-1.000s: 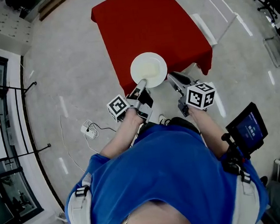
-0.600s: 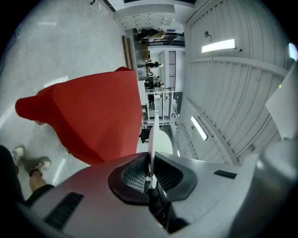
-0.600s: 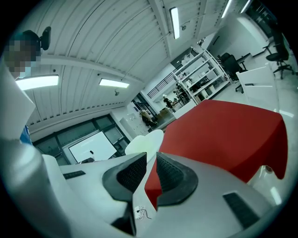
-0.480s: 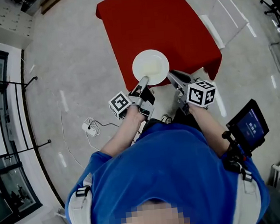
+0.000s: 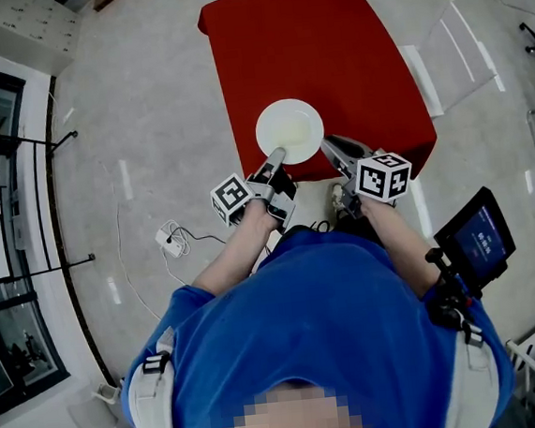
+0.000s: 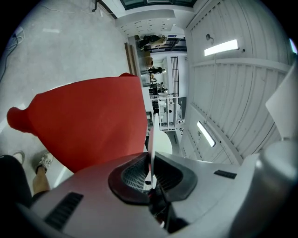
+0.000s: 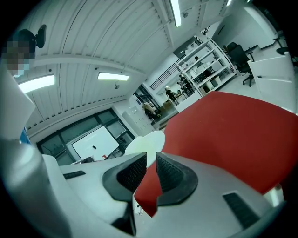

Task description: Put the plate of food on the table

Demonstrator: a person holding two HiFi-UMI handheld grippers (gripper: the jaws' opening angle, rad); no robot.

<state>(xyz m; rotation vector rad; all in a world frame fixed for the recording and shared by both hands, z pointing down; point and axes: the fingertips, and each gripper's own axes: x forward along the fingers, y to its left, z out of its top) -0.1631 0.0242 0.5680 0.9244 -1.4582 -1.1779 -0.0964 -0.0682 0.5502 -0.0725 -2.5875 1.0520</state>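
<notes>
A round white plate (image 5: 289,129) with a pale yellowish middle is over the near edge of the red-clothed table (image 5: 299,55). My left gripper (image 5: 276,154) is shut on the plate's near rim. In the left gripper view the plate (image 6: 163,142) runs edge-on between the left gripper's (image 6: 150,174) ribbed pads, with the red table (image 6: 88,121) beyond it. My right gripper (image 5: 328,143) hangs just right of the plate, apart from it. In the right gripper view the right gripper (image 7: 149,172) has a narrow gap with nothing in it. There the plate (image 7: 146,142) shows to the left and the table (image 7: 233,130) ahead.
A white power strip with a cable (image 5: 168,239) lies on the grey floor to the left. A dark screen (image 5: 475,240) hangs by the person's right hip. White frames (image 5: 420,67) stand along the table's right side. A shoe (image 6: 44,162) shows below the table's edge.
The table has shifted right and slightly nearer in the head view. The plate stays in the left gripper's hold and now lies a little further over the red cloth.
</notes>
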